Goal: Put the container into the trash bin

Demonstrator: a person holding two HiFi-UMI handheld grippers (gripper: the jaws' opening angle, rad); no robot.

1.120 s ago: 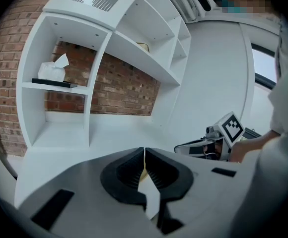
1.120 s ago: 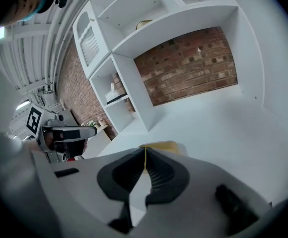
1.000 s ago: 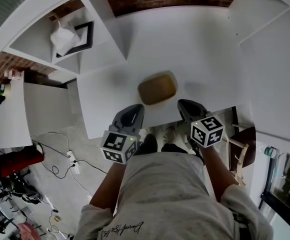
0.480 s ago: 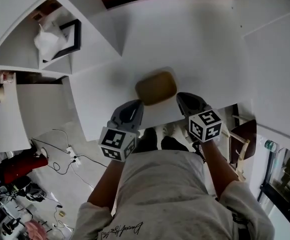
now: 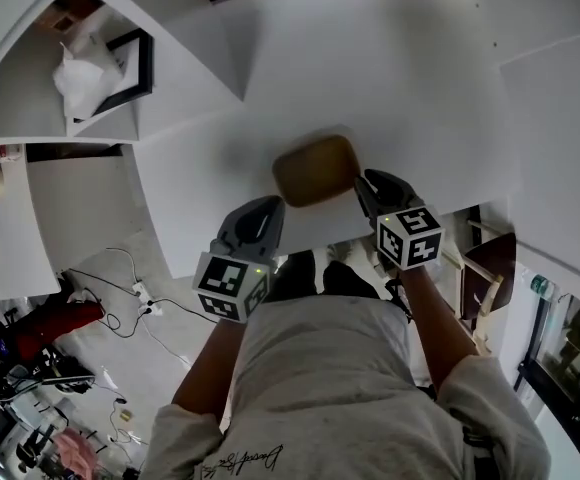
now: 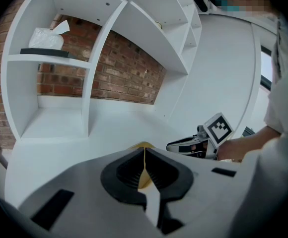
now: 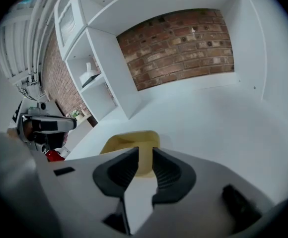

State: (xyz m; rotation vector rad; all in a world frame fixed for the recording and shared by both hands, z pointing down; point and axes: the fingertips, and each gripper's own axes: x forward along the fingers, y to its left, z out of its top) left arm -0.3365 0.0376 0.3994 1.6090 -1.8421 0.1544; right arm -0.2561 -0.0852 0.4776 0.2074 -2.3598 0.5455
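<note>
A tan rounded container (image 5: 315,169) lies on the white table (image 5: 390,78) near its front edge. My right gripper (image 5: 367,181) sits at the container's right edge. In the right gripper view its jaws stand a narrow gap apart (image 7: 145,156), and the yellow container (image 7: 129,140) shows through that gap. I cannot tell whether the fingers touch it. My left gripper (image 5: 267,211) hovers just left of and below the container, apart from it. Its jaws are shut (image 6: 144,151), with a sliver of the container (image 6: 145,145) above them. No trash bin is in view.
White shelving stands at the table's left, holding a white tissue pack (image 5: 78,78) on a dark tray (image 5: 135,56). A brick wall (image 7: 183,43) backs the table. Cables (image 5: 120,288) lie on the floor at left, and a wooden chair (image 5: 485,268) stands at right.
Both grippers have moved forward toward the container. The right one has closed in on its right edge. The container has stayed in place.
</note>
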